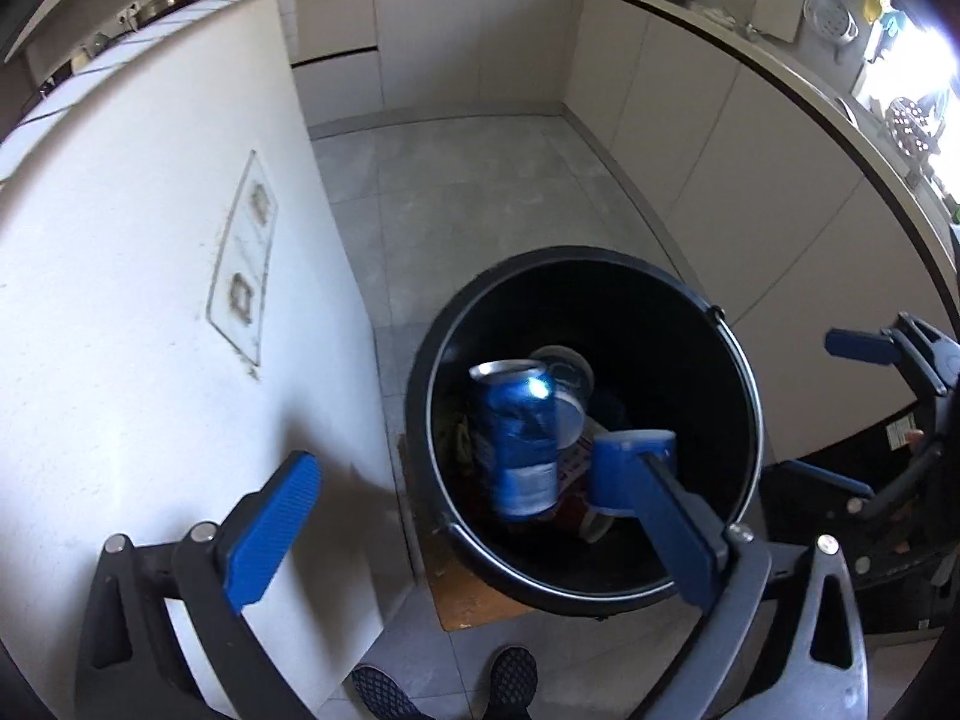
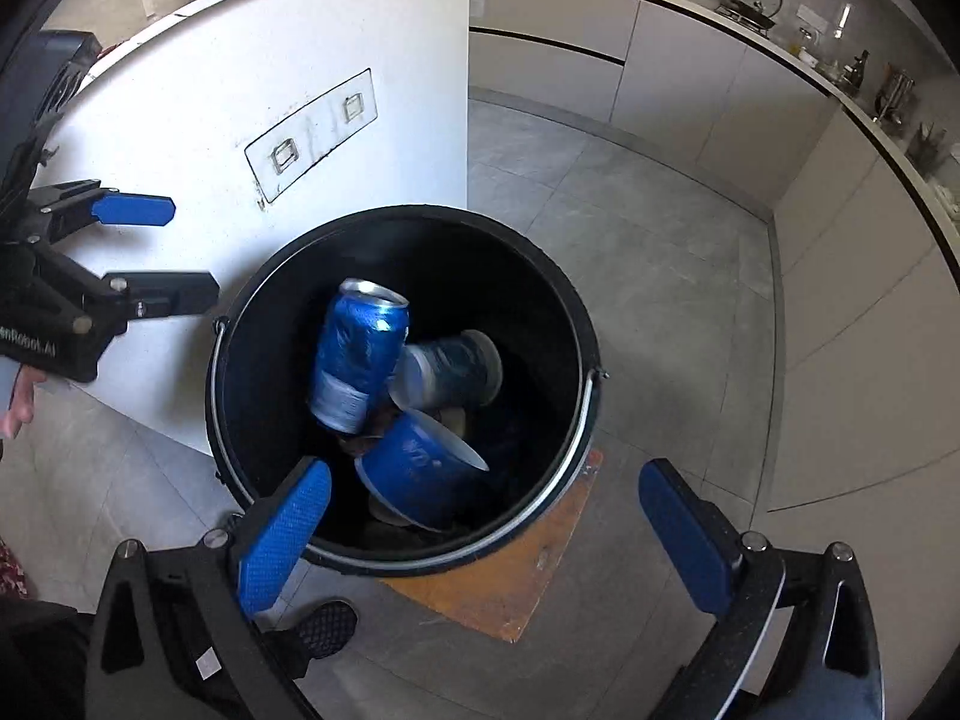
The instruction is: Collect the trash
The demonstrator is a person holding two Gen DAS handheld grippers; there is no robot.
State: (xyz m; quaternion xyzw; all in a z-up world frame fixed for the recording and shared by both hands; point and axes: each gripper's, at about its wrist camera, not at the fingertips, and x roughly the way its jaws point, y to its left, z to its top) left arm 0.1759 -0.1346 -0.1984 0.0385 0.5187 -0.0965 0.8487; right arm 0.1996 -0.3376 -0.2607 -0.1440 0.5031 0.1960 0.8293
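Note:
A black bucket (image 1: pixel 741 372) (image 2: pixel 579 330) stands on the floor below both grippers. Inside it a blue drink can (image 1: pixel 519 438) (image 2: pixel 360 354) is tilted upright, blurred in the left wrist view. Beside that can lie a second can (image 2: pixel 450 375) and a blue cup (image 2: pixel 420 462). My left gripper (image 1: pixel 462 516) (image 2: pixel 156 252) is open, its jaws wide apart above the bucket's left side, and holds nothing. My right gripper (image 2: pixel 486 534) (image 1: pixel 840 414) is also open and empty over the bucket's near rim.
The bucket rests on a brown board (image 2: pixel 516 588) on grey floor tiles. A white partition wall (image 1: pixel 150 300) (image 2: pixel 240 90) stands just behind and left of it. Pale cabinets (image 1: pixel 720 150) run along the far side under a cluttered counter. A person's dark shoes (image 1: pixel 510 678) are near the bottom edge.

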